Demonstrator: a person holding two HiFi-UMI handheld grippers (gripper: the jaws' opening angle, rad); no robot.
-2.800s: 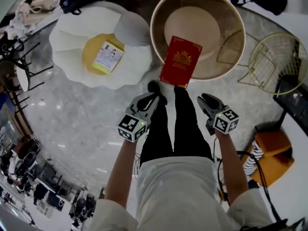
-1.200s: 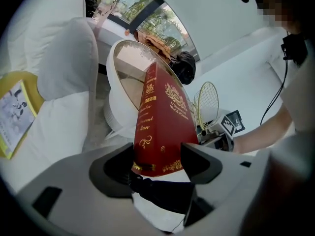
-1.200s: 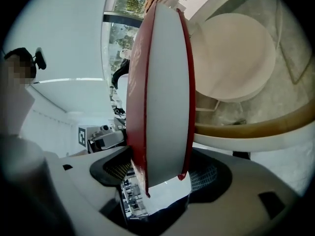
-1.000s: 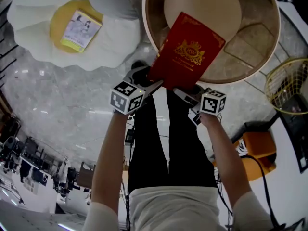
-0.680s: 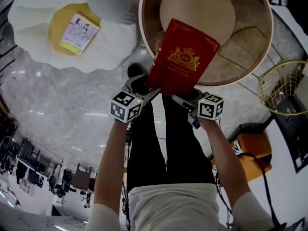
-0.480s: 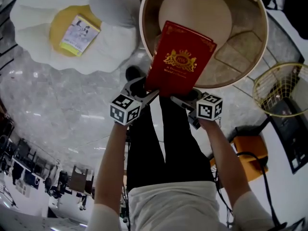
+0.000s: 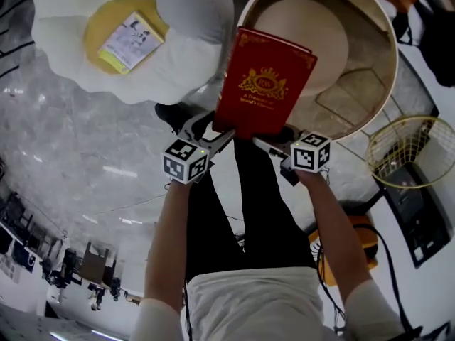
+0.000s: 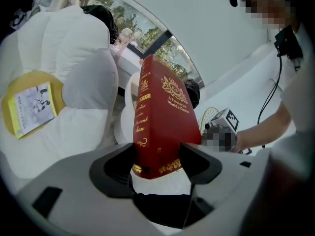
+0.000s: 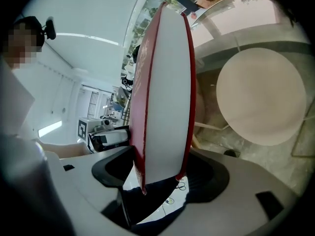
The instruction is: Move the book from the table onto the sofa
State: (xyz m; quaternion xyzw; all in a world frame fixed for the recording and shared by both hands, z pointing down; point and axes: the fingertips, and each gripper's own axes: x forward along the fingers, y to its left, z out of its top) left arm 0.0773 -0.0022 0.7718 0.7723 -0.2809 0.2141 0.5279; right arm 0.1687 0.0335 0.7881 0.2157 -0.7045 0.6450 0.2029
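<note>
Book (image 7: 264,84) in red covers with gold print is hovering upright in the air, clear of the round worktop (image 7: 384,62) and overlapping its near left edge in the head view. The left hand-held gripper (image 7: 213,130) is pinching the book's lower corner at the spine, with its jaws pressing on both covers. The right hand-held gripper (image 7: 274,142) is clamping the opposite lower corner, and the white page block is sitting between its jaws.

The white petal-shaped sofa (image 7: 188,62) is lying just left of the book on the marble floor (image 7: 85,155). A yellow booklet (image 7: 131,41) is resting on its yellow cushion (image 7: 106,20). A black shoe (image 7: 170,112) is showing between the sofa's near edge and the left hand-held gripper. The person's legs (image 7: 256,204) are standing below the book. A wire basket (image 7: 402,148) is standing beyond the worktop's right edge, well apart from the book.
</note>
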